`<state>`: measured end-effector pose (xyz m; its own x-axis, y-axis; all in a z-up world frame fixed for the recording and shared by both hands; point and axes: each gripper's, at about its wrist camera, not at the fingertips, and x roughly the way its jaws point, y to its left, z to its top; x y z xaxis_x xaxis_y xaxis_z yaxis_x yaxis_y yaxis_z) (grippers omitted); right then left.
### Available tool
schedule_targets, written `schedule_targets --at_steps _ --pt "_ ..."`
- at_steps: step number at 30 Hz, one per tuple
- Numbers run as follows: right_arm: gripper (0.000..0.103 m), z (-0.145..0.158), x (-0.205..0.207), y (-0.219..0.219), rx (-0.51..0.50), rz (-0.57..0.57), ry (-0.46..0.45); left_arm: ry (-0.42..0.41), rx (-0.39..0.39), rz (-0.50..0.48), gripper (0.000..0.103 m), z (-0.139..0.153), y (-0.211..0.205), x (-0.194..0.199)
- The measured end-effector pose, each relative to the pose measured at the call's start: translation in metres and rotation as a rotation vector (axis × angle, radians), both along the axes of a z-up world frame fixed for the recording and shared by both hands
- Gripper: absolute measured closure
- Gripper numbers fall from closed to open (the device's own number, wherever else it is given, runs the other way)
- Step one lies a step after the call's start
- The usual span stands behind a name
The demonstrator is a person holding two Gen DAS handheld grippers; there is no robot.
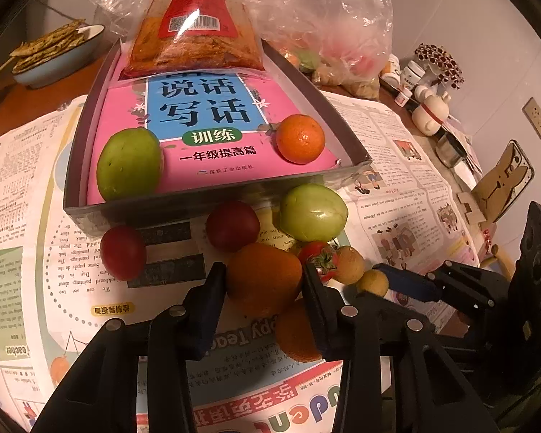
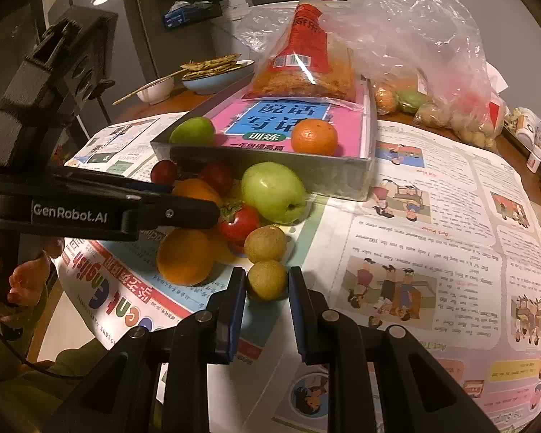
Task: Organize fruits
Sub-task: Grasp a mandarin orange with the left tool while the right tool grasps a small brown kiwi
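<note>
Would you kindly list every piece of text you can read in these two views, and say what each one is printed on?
"说话写话 训练 一年级提高篇": pink book lying in the gray tray.
"GenRobot.AI": side of the left gripper, right wrist view.
"Student English", upside down and partly cut off: newspaper.
Red snack bag: barcode visible, characters cut off.
Newspaper columns and the book's publisher line: too small to read.

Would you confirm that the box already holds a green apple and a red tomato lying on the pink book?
Not quite: the second fruit is an orange, not a red tomato. The left wrist view shows it lying on the pink book inside the box, across from the green apple. The red tomato sits outside on the newspaper.
</note>
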<state>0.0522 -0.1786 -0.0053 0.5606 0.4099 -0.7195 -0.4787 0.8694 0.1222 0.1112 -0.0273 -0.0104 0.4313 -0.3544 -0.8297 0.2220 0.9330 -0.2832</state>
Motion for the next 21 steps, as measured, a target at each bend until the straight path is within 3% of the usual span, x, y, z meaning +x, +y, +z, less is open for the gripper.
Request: schedule_targets --at_steps 21 --pt "0.079 0.02 0.014 -0.025 0.035 -0.08 -0.039 -0.069 0.009 0.054 0.06 0.029 0.023 -0.002"
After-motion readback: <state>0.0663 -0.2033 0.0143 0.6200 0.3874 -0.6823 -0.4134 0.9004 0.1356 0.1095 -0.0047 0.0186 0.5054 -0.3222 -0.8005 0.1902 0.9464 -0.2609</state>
